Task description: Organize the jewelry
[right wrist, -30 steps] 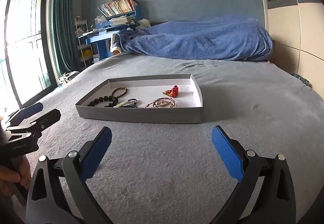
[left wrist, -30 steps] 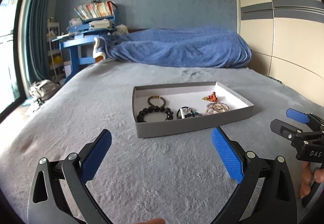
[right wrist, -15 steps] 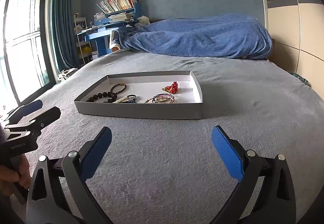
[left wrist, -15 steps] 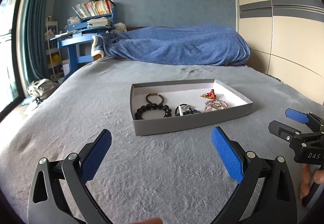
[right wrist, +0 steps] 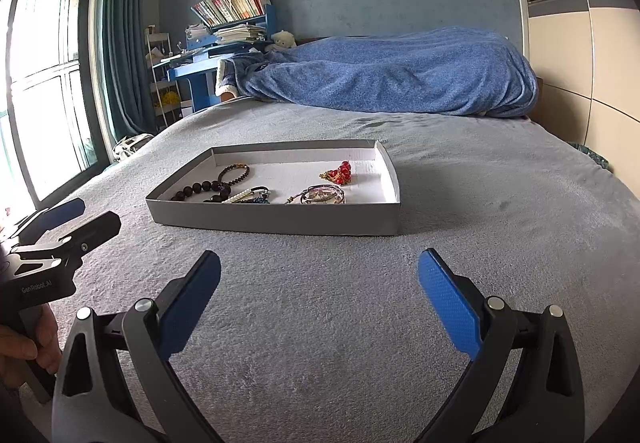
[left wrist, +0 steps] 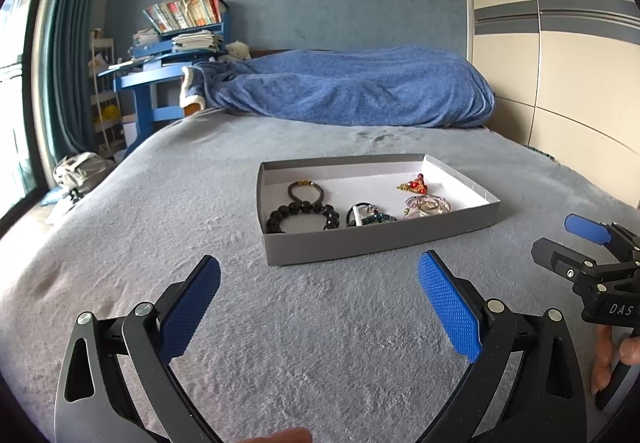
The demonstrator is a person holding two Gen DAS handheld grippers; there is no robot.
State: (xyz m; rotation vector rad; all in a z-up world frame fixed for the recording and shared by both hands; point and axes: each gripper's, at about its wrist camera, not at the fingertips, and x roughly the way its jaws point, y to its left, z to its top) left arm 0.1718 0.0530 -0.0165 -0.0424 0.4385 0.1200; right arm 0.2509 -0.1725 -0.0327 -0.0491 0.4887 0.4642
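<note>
Both the left gripper [left wrist: 319,303] and right gripper [right wrist: 319,303] hover level, jaws spread wide, facing the tray [left wrist: 376,243].

Left hand-held gripper [left wrist: 320,303] and right hand-held gripper [right wrist: 320,303] apparently gape, empty.

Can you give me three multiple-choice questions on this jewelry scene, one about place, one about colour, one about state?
1. Where does the gray tray sit?
A. on the gray bedspread
B. on the blue desk
C. on the floor

2. What colour is the ornament at the tray's far right?
A. green
B. red
C. white

3. How are the two hand-held grippers?
A. both open and empty
B. left shut on a bracelet
C. both shut

Answers: 1 A, the gray bedspread lies all around it. 2 B, its beads are red. 3 A, the left hand-held gripper and right hand-held gripper show wide-apart pads with nothing between.
</note>
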